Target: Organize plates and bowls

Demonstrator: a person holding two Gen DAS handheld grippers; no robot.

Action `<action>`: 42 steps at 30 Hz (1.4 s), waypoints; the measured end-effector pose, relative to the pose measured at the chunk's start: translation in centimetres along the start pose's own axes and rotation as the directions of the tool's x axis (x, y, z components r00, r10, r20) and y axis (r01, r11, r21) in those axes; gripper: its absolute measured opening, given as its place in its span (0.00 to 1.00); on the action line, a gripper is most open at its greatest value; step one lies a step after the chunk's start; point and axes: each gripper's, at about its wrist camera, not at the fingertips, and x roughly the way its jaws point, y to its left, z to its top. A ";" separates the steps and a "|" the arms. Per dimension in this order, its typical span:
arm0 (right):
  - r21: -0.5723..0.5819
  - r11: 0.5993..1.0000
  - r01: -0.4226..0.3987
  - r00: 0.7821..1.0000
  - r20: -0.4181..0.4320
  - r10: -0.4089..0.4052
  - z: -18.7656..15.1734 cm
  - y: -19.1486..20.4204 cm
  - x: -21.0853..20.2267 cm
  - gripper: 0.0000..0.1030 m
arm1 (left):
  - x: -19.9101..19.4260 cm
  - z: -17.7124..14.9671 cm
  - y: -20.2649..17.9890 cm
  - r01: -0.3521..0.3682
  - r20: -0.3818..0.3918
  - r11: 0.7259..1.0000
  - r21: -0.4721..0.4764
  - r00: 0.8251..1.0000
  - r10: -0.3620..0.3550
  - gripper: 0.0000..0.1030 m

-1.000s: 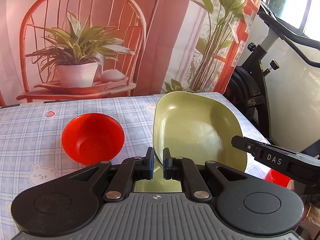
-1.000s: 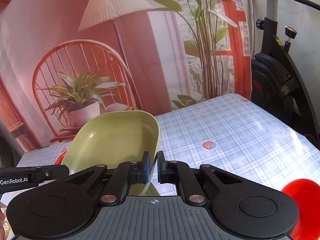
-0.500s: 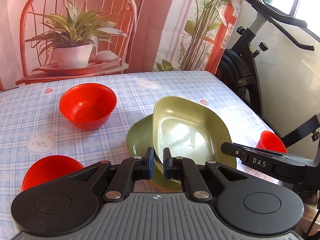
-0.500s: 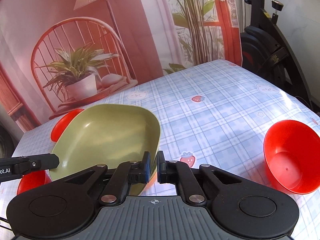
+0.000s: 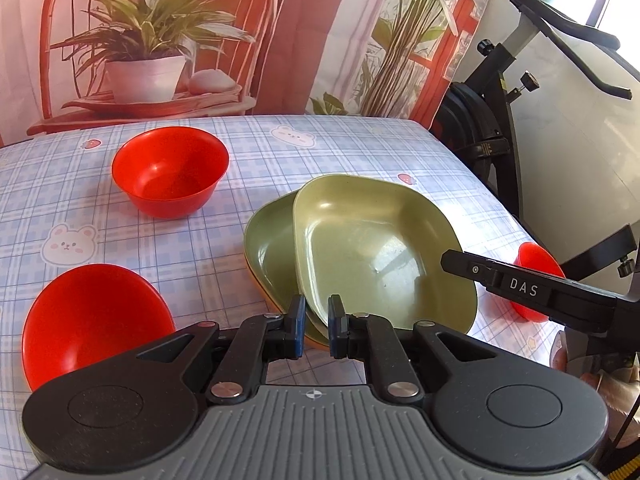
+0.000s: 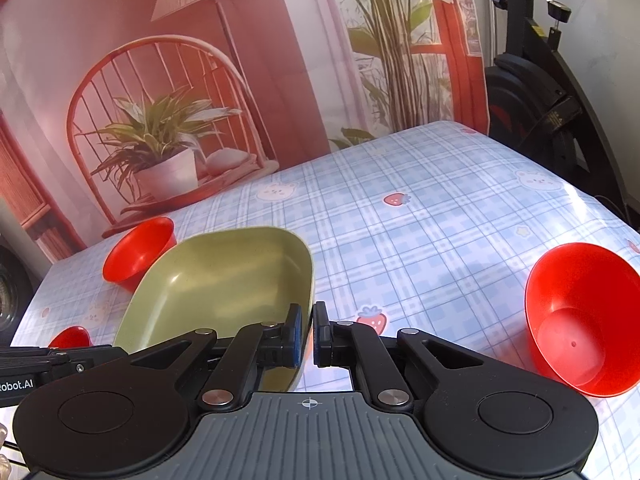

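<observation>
A light green plate (image 5: 372,248) is held at opposite rims by both grippers. My left gripper (image 5: 316,326) is shut on its near rim. My right gripper (image 6: 306,336) is shut on its other rim; the plate shows there too (image 6: 224,288). It sits low over a darker green plate (image 5: 268,256) on the checked tablecloth (image 5: 180,240); whether they touch I cannot tell. Three red bowls stand around: far left (image 5: 170,170), near left (image 5: 92,320), and right (image 5: 534,276), the last large in the right wrist view (image 6: 580,320).
The table's right edge runs close to an exercise bike (image 5: 500,120). A printed backdrop of a chair and plants (image 5: 152,40) hangs behind the table. The right gripper's body (image 5: 528,288) crosses the left wrist view's right side.
Both grippers have lowered the light green plate from a tilted, raised position down over the darker green plate. The views have dropped toward the table.
</observation>
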 end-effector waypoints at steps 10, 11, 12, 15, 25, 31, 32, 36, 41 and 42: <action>-0.147 0.989 -0.030 0.999 -0.025 0.026 2.1 0.2 2.1 0.02 | 0.9 -0.6 0.0 0.041 -0.032 0.998 -0.053 0.999 -0.043 0.14; -0.167 0.985 -0.033 0.999 -0.028 0.029 2.4 0.4 2.4 0.02 | 1.0 -0.6 0.1 0.043 -0.033 0.997 -0.059 0.998 -0.045 0.14; -0.202 0.979 -0.041 0.999 -0.028 0.036 2.7 0.7 2.7 0.02 | 1.1 -0.6 0.1 0.045 -0.037 0.997 -0.064 0.998 -0.048 0.14; -0.277 0.959 -0.059 0.998 -0.034 0.052 3.6 1.4 3.5 0.03 | 1.4 -0.7 0.1 0.050 -0.050 0.996 -0.069 0.997 -0.053 0.14; -0.441 0.895 -0.072 0.995 -0.093 0.034 4.4 3.9 6.6 0.02 | 2.4 -0.8 0.0 0.060 -0.045 0.994 -0.095 0.997 -0.064 0.12; -0.443 0.893 -0.083 0.994 -0.103 0.041 3.9 3.3 7.0 0.02 | 1.7 -0.3 2.2 -0.027 0.006 0.986 -0.163 1.000 0.028 0.12; -0.446 0.891 -0.083 0.994 -0.104 0.040 3.9 3.4 7.1 0.02 | 1.7 -0.3 2.5 -0.038 0.010 0.984 -0.176 0.999 0.040 0.12; -0.467 0.880 -0.088 0.992 -0.121 0.035 4.0 3.5 7.4 0.02 | 2.3 0.0 3.2 -0.055 -0.003 0.977 -0.208 0.998 0.056 0.12; -0.493 0.866 -0.086 0.988 -0.154 0.010 3.9 4.0 8.0 0.03 | 2.6 -0.1 3.2 -0.052 0.002 0.978 -0.204 0.999 0.053 0.12; -0.494 0.865 -0.084 0.987 -0.159 0.006 4.0 4.1 8.0 0.03 | 2.6 -0.1 3.3 -0.046 0.001 0.978 -0.205 0.999 0.047 0.12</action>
